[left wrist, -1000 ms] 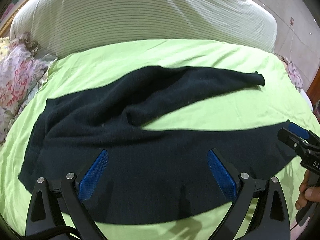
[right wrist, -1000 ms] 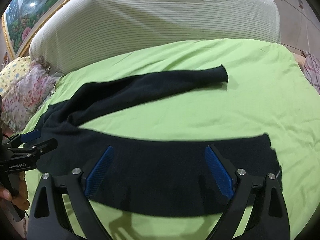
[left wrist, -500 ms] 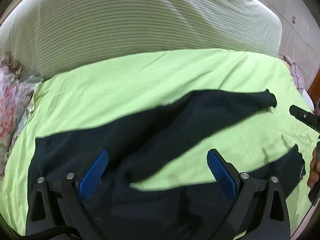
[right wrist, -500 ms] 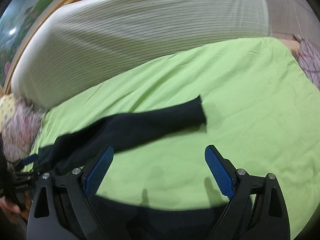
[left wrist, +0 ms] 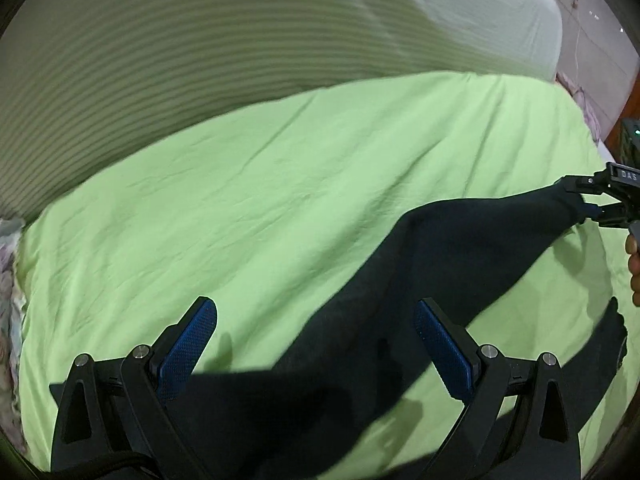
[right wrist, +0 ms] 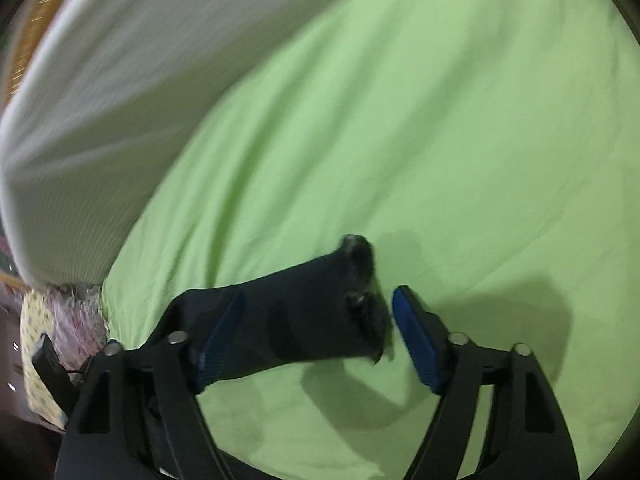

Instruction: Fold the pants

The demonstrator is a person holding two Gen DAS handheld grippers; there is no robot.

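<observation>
left wrist view: dark pants (left wrist: 460,248) on green bed cover (left wrist: 260,200), far leg end now at far right, between fingers of right gripper (left wrist: 588,204).
right wrist view: leg cuff (right wrist: 360,276) now low, between spread blue pads (right wrist: 416,336), not pinched yet.
left gripper (left wrist: 316,348): fingers spread wide, holding nothing, over pants top.
change: both grippers moved up from near leg to far leg.
meaning: ready to grab far leg, then lay it over near leg.
</observation>
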